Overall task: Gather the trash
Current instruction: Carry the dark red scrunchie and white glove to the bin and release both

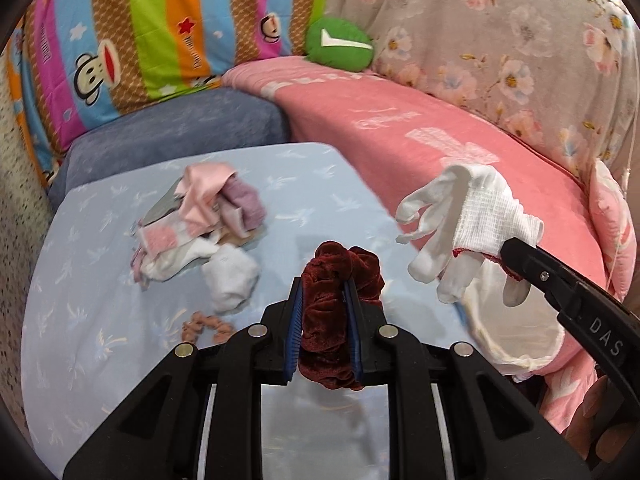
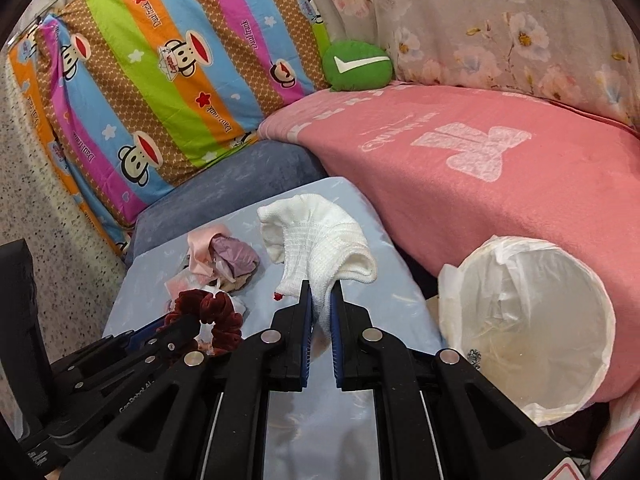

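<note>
We work over a light blue bench beside a bed with a pink blanket. Our left hand-held gripper is clamped on one dark red velvet scrunchie; our right hand-held gripper pinches one white glove by its cuff. One lined bin waits at the near right. The dangling glove could catch the bin rim. One pile of socks remains far left.
</note>
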### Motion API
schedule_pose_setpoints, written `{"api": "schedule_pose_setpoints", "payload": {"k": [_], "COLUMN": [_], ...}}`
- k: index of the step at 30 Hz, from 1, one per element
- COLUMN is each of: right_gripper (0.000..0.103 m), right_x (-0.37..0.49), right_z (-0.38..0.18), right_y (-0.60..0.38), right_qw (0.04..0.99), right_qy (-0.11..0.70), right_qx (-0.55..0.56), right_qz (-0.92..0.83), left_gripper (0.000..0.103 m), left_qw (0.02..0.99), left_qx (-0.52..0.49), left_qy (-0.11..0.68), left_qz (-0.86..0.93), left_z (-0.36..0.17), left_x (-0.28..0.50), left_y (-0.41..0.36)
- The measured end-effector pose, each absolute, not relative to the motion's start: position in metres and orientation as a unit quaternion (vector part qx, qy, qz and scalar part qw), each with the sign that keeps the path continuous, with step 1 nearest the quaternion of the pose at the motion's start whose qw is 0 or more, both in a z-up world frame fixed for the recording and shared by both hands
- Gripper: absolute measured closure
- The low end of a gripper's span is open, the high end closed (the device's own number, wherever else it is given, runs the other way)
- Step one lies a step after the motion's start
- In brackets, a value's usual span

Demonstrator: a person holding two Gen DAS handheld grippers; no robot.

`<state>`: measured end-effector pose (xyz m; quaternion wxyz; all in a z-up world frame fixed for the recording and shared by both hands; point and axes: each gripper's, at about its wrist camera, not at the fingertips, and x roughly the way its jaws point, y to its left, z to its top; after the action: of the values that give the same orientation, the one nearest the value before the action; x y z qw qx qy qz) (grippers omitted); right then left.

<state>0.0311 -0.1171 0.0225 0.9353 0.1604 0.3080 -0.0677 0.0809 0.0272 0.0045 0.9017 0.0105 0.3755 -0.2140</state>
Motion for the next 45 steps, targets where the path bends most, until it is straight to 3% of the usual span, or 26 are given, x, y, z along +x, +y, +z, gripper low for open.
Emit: {"api": "schedule_pose_setpoints", "payload": {"k": [14,38,39,41,42,45], "right_gripper": [0.095,0.094,0.093,0.089,0.089,0.087], "right_x": [-0.022,-0.045,-0.045,-0.045,-0.046,-0.045], "right_z": [0.067,0.057,0.057,0.057,0.058,0.059], "right_y": [-0.209,-0.271,-0.272,-0.273,-0.274,-0.275], "right_qw": [0.931,0.909,0.908,0.908,0.908,0.908], "right_qy": [0.278,0.290,0.290,0.287,0.286,0.284], "right_qx": [0.180,0.203,0.203,0.203,0.204,0.203], "right_qz": [-0.154,-0.221,-0.222,-0.229,-0.229,-0.232], "left_gripper": [0.084,0.081,0.076,0.052,0.035,0.027], "left_qw": [0.867,0.834,0.834,0.836,0.841,0.850], "left_qx": [0.052,0.082,0.081,0.079,0.076,0.077], "left_qy": [0.368,0.375,0.374,0.373,0.368,0.351], "left_qz": [-0.332,-0.397,-0.398,-0.395,-0.391,-0.385], "left_z": [0.039,0.034,0.034,0.035,0.036,0.039], "left_x": [0.058,0.052,0.051,0.052,0.052,0.051], "left_y": [-0.080,-0.157,-0.158,-0.160,-0.159,-0.158]}}
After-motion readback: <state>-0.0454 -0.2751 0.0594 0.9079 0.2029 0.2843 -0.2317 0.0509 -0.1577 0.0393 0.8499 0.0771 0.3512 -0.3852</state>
